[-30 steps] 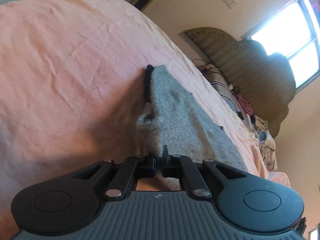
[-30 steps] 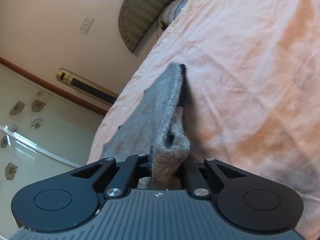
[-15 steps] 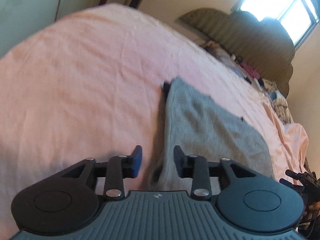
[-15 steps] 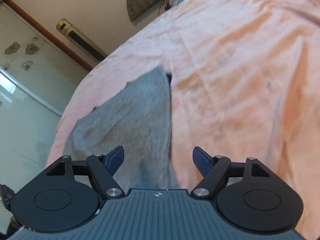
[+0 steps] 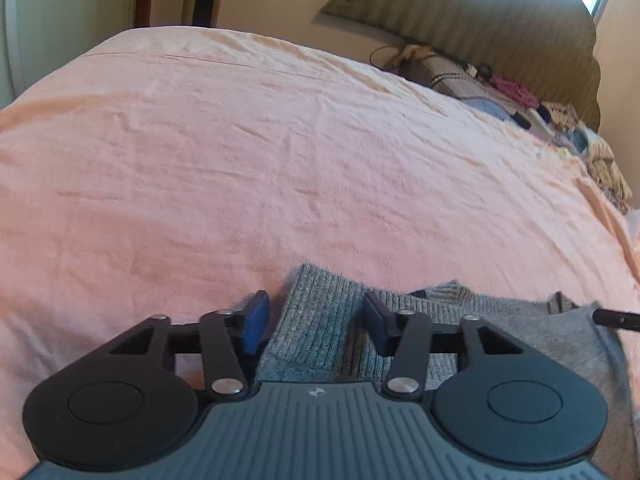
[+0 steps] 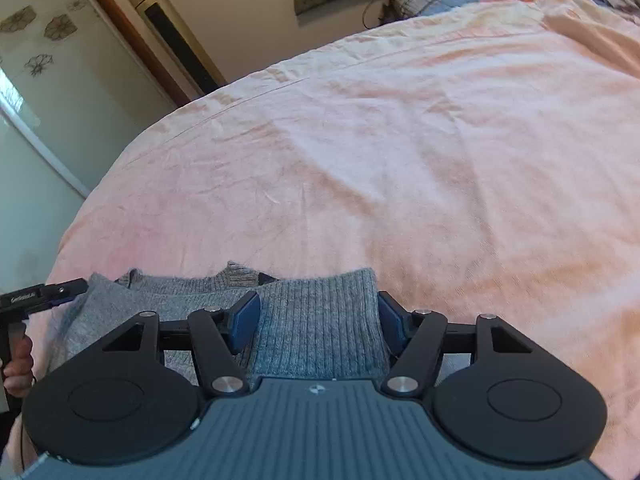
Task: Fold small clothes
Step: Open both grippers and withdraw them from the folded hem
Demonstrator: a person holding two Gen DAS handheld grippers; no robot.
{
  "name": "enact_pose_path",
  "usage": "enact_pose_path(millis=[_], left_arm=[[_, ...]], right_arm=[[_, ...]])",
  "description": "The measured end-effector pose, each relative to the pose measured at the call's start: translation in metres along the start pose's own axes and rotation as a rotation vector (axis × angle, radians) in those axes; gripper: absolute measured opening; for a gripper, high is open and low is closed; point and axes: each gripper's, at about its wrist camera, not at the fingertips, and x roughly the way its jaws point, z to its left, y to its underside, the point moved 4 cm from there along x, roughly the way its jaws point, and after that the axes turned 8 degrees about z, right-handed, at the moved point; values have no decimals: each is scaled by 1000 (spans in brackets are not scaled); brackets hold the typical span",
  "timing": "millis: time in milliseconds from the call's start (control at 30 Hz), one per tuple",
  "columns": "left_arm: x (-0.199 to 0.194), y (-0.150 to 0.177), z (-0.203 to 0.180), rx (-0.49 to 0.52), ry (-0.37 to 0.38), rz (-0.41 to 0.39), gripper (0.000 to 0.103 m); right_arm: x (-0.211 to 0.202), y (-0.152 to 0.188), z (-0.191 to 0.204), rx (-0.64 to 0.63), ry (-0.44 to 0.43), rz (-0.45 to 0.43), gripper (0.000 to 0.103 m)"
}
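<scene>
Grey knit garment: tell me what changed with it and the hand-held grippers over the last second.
Both let go. A second ago the left hand-held gripper and right hand-held gripper were each shut on the grey knit garment, holding it off the bed. Now both are open, drawn back to its ribbed near edge, and it lies flat. The pink sheet is unchanged.

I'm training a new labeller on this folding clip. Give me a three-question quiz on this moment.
1. True or false: the left gripper is shut on the sweater.
2. The sweater lies on: A) a wooden table B) a pink sheet C) a tiled floor
3. Fill in: the ribbed edge between the right gripper fingers is ____ in colour.

Key: 1 false, both grippers are open; 2 B; 3 grey.
</scene>
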Motion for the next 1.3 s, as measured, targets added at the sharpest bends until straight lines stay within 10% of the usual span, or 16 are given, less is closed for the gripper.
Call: enact_pose_path(millis=[33, 67, 233, 400, 567, 767, 867, 933, 1067, 1300], left_arm=[[1, 2, -5, 42, -17, -4, 2], [1, 1, -8, 52, -11, 0, 4], [-28, -9, -4, 54, -36, -133, 3], [2, -4, 9, 48, -127, -59, 5], [-39, 4, 6, -5, -211, -155, 10], [-45, 23, -59, 57, -49, -168, 41], [-6, 28, -65, 94, -100, -58, 43], [0, 35, -55, 202, -171, -150, 50], [-3, 34, -32, 150, -135, -167, 58], [-37, 53, -65, 181, -309, -194, 62]], right_arm=[[2, 0, 2, -6, -25, 13, 16], [2, 0, 2, 4, -26, 3, 12], [-24, -19, -5, 52, -71, -158, 10], [14, -10, -22, 112, -15, -88, 11], [-22, -6, -14, 153, 58, -183, 63], [-19, 0, 54, -27, 56, -190, 75], [26, 7, 61, -109, 209, -89, 77], [35, 19, 47, -205, 304, -135, 83], [26, 16, 23, -172, 284, -151, 92], [-1, 26, 61, -178, 373, -184, 92]])
